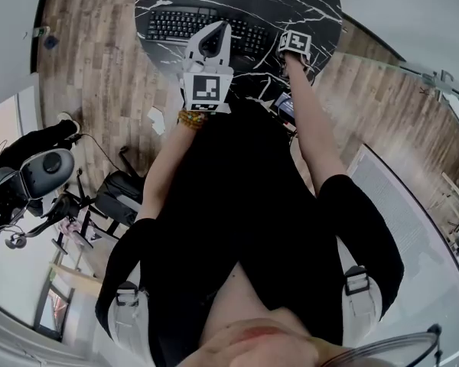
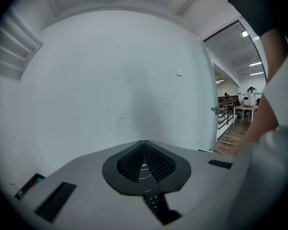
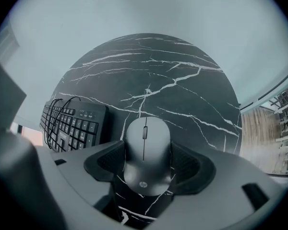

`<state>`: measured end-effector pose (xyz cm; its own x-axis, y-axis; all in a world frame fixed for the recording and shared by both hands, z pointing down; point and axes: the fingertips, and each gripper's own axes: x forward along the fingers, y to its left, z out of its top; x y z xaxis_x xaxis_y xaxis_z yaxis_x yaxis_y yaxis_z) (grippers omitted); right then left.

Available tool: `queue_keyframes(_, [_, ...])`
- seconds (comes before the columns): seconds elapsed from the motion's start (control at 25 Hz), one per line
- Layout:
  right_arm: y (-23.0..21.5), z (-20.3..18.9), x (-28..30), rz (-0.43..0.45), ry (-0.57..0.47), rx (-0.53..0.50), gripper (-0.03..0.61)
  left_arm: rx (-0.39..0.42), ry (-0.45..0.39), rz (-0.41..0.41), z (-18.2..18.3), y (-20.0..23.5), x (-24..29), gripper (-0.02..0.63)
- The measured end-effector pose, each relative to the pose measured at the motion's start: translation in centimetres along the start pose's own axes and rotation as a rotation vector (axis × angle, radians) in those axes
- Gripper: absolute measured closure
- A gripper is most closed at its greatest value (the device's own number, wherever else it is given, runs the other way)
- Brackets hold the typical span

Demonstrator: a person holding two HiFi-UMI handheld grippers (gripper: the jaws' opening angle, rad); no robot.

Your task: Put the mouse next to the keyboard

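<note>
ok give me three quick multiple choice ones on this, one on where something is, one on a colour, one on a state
1. In the right gripper view, the keyboard lies where relative to the mouse?
A. to its left
B. to its right
C. under it

2. The table top is:
A. plain white
B. black with white veins
C. bare wood

3. The left gripper has its jaws:
A. wide apart
B. closed on the mouse
C. together, nothing between them

Answers:
1 A, the keys show left of the mouse.
2 B, the marble pattern fills the right gripper view.
3 C, the tips meet in its own view; the mouse sits between the jaws of the right gripper.
</note>
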<state>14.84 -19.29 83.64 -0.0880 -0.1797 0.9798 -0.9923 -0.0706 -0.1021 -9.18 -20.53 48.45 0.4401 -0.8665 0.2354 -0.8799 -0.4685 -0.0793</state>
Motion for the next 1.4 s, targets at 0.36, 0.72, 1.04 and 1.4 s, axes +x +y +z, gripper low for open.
queue_keyframes(0.36, [0.4, 0.0, -0.2, 0.128, 0.030, -0.051, 0.293, 0.015, -0.006, -0.023, 0.4, -0.8, 0.4, 0.598])
queue_keyframes(0.72, [-0.3, 0.0, -2.1, 0.213, 0.004, -0.050, 0.285, 0.041, -0.021, -0.048, 1.4, -2.1, 0.9, 0.598])
queue_keyframes(1.04, [-2.3, 2.0, -5.9, 0.253, -0.140, -0.041, 0.285, 0.056, -0.031, -0.071, 1.7, -4.5, 1.6, 0.598])
queue_keyframes(1.4, [-1.8, 6.6, -13.9, 0.339, -0.423, -0.066, 0.287, 0.106, -0.079, -0.087, 4.1, -6.7, 2.7, 0.598])
